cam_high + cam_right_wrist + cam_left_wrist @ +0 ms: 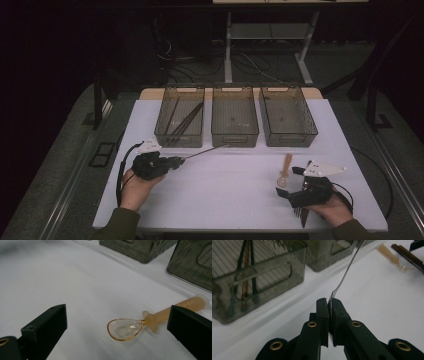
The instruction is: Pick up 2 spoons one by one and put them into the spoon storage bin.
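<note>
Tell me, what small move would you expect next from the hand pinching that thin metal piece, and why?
Probably carry it forward over one of the bins and let go. The left tool is shut on a thin metal utensil, whose far end points at the middle bin. The left bin already holds chopsticks, so this looks like sorting. Which bin it belongs in I cannot tell.

Three bins (235,122) wall off the table's far edge ahead of both grippers; bare white tabletop (225,195) lies open between left gripper (181,160) and right gripper (288,181), a spoon (140,323) between the latter's jaws.
</note>
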The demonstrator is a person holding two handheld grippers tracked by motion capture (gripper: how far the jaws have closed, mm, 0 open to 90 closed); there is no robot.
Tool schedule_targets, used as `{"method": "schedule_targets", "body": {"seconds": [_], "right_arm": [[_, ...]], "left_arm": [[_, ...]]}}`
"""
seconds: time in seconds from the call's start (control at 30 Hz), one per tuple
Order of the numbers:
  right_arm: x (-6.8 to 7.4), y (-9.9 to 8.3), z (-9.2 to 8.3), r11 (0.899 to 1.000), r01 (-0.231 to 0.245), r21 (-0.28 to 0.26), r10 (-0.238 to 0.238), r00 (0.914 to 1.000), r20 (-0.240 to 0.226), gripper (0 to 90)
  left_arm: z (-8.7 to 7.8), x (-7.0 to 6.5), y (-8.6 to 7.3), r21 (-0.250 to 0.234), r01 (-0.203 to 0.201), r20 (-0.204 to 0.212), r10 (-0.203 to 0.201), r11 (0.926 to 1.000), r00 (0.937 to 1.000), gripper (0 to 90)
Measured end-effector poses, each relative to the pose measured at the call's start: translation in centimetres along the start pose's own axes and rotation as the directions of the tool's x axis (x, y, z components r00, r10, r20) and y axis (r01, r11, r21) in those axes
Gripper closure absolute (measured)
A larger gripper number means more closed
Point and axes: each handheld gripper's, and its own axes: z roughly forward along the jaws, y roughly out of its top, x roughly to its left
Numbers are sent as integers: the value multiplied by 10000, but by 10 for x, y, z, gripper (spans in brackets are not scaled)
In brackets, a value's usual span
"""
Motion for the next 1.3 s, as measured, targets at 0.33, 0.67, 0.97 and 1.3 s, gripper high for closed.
{"method": "schedule_targets", "body": {"seconds": [0.33,0.67,0.97,1.3], "right_arm": [[-1,0,0,10000,-75,1,75,10000,53,25],[-1,-1,-1,10000,-66,3,66,10000,53,25],[0,0,-1,9999,-151,-4,151,9999,-3,25],[-1,-1,-2,9999,-132,-83,132,9999,-21,25]], "left_arm": [[14,-4,23,-258,-191,-65,190,9995,9998,865],[33,-6,48,-550,-272,-134,265,9981,9996,865],[54,-6,75,-891,-185,-144,173,9959,9997,865],[81,-3,103,-856,-60,-503,17,9963,9987,864]]}}
